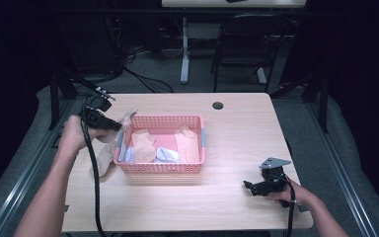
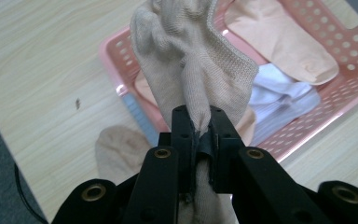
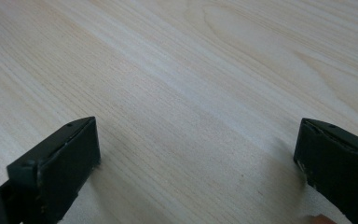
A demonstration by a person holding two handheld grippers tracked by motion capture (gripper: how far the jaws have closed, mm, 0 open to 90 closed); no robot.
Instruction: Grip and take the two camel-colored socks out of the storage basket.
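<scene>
My left gripper [image 1: 117, 127] [image 2: 200, 122] is shut on a beige sock [image 2: 191, 60] and holds it in the air at the left end of a pink plastic basket [image 1: 163, 168] [image 2: 114, 51]. The sock [image 1: 127, 118] bunches above the jaws, and its lower part hangs down toward the table. Another beige sock [image 2: 120, 150] lies on the table beside the basket. Inside the basket lie peach socks [image 1: 143, 145] [image 2: 279, 37] and a white one [image 1: 168, 154] [image 2: 284, 93]. Down at the table's front right, my right gripper [image 1: 250, 186] [image 3: 198, 158] stands open just above bare wood.
The light wooden table [image 1: 237, 138] has a dark cable hole [image 1: 217, 105] near its far edge. A black chair [image 1: 246, 44] and a white table leg [image 1: 184, 49] stand beyond it. The left gripper's cable [image 1: 96, 187] trails along the left forearm.
</scene>
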